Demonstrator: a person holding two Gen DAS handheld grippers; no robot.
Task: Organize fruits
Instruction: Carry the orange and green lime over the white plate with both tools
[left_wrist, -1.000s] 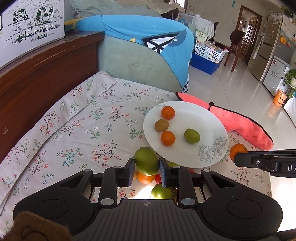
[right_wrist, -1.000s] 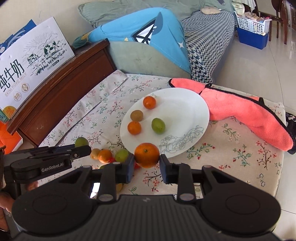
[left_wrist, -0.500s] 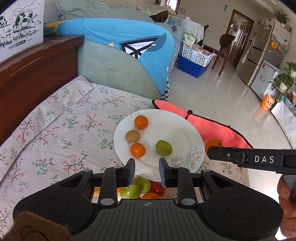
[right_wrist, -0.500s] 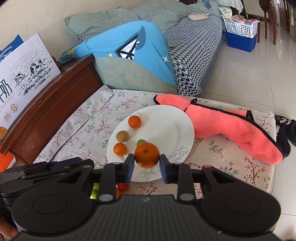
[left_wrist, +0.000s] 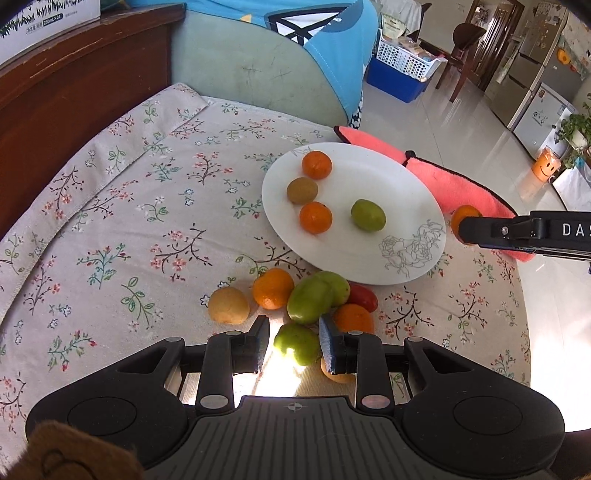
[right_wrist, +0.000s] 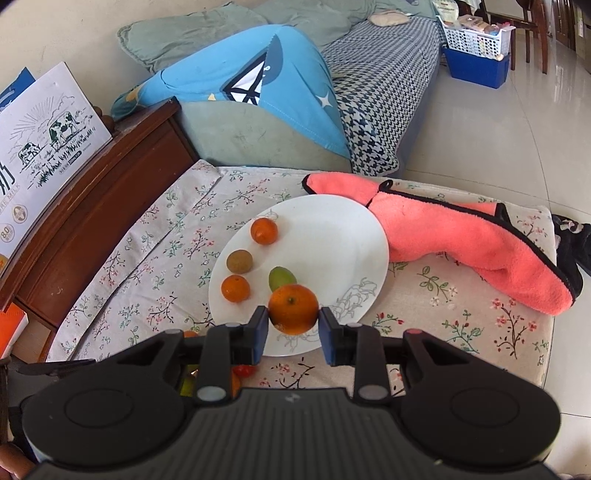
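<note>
A white plate (left_wrist: 399, 184) (right_wrist: 332, 229) lies on the floral tablecloth with two oranges, a kiwi (left_wrist: 302, 190) and a green fruit (left_wrist: 368, 215) on it. A pile of loose fruit lies in front of it: a yellow fruit (left_wrist: 228, 305), an orange (left_wrist: 272, 288), green fruits (left_wrist: 310, 299) and a red one (left_wrist: 364, 297). My left gripper (left_wrist: 293, 345) is open around a green fruit (left_wrist: 297, 343) on the cloth. My right gripper (right_wrist: 293, 328) is shut on an orange (right_wrist: 293, 308), held above the plate's near edge; it also shows in the left wrist view (left_wrist: 466, 221).
A pink plush cloth (right_wrist: 461, 236) lies on the table right of the plate. A dark wooden cabinet (left_wrist: 74, 74) with a milk carton box (right_wrist: 40, 140) stands left. A sofa with a blue cushion (right_wrist: 258, 88) is behind. The table edge drops to tiled floor at right.
My left gripper let go of the green fruit it held and came down over the loose pile. My right gripper carried the orange forward over the plate's edge.
</note>
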